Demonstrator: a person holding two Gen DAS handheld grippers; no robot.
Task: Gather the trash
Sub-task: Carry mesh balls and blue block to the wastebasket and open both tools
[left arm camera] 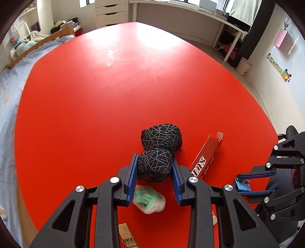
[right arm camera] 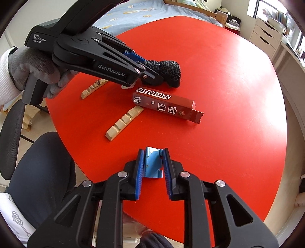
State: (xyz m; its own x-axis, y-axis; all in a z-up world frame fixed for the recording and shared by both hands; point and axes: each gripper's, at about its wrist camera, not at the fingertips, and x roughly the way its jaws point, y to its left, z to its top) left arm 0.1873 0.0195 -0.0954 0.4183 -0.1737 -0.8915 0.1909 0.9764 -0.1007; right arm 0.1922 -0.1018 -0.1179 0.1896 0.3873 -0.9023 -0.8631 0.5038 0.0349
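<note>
My left gripper [left arm camera: 154,162] is shut on a black rolled sock with grey lines [left arm camera: 161,146], holding its near end just above the red table [left arm camera: 114,85]. The sock also shows in the right wrist view [right arm camera: 169,72] under the left gripper [right arm camera: 150,75]. My right gripper [right arm camera: 153,154] is shut on a small blue wrapper [right arm camera: 153,163] near the table's front edge; the wrapper also shows in the left wrist view [left arm camera: 242,184]. A red carton [right arm camera: 167,104] lies open-ended in the middle. A green and white crumpled tissue [left arm camera: 149,200] lies under the left gripper.
Two beige notched wooden strips [right arm camera: 124,123] [right arm camera: 93,87] lie on the table [right arm camera: 219,95] near its left edge. A bed [left arm camera: 11,91] stands beside the table, with drawers [left arm camera: 111,13] and a white desk [left arm camera: 190,11] beyond. My knee [right arm camera: 42,167] is below the table's edge.
</note>
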